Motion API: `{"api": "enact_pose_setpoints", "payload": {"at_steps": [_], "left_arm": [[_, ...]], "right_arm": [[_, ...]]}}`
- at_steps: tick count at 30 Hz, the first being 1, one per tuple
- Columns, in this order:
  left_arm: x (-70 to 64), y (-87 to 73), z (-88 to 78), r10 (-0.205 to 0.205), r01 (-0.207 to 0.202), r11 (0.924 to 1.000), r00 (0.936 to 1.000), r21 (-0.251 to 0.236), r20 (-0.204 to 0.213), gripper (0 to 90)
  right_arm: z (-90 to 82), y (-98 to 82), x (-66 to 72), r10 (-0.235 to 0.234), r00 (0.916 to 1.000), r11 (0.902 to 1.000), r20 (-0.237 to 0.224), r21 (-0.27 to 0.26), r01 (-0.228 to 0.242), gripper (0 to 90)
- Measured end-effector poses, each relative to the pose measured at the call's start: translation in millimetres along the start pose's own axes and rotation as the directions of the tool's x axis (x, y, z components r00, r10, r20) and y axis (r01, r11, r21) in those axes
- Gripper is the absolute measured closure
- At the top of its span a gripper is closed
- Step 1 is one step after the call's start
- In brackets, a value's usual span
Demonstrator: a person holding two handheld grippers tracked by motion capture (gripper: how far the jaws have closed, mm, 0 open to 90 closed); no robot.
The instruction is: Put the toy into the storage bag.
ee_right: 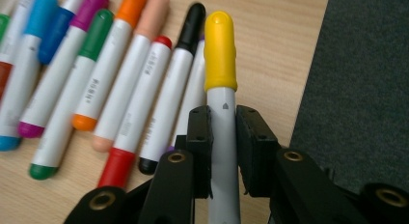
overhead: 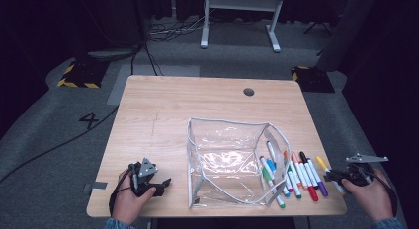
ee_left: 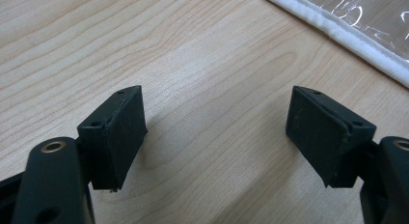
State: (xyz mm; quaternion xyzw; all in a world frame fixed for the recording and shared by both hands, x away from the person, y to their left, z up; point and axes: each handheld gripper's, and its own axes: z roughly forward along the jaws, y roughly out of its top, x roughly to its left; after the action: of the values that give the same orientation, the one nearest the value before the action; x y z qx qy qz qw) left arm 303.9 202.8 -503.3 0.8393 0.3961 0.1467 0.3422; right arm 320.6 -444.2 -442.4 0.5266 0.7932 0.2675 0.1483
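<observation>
- Two tongs sit at the bottom of the high view, one in each of the person's hands.
- Right tongs (ee_right: 223, 151), lower right of the frame, are clamped on the grey barrel of a yellow-capped marker (ee_right: 221, 55); its cap points away over the desk (overhead: 163, 105).
- That marker lies at the right end of a row of markers (overhead: 296, 172), just beside a black-capped one (ee_right: 181, 84).
- Left tongs (ee_left: 217, 132), lower left, gape wide over bare wood.
- A clear pouch (overhead: 227, 160) stands in the middle, touching the markers.
</observation>
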Motion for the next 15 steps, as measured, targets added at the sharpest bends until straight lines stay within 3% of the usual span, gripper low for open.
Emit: {"api": "enact_pose_setpoints", "payload": {"at_steps": [8,15], "left_arm": [[0.0,-0.1,0.2,-0.002,0.002,1.0000,1.0000,-0.003,0.000,22.1],[0.5,0.1,0.4,0.002,-0.002,1.0000,1.0000,-0.003,0.000,22.0]], "right_arm": [[-26.9,20.8,15.1,-0.056,0.9963,0.9949,-0.065,-0.088,0.050,76.9],[-49.7,44.5,36.8,-0.135,0.9827,0.9825,-0.127,-0.145,0.116,76.9]]}}
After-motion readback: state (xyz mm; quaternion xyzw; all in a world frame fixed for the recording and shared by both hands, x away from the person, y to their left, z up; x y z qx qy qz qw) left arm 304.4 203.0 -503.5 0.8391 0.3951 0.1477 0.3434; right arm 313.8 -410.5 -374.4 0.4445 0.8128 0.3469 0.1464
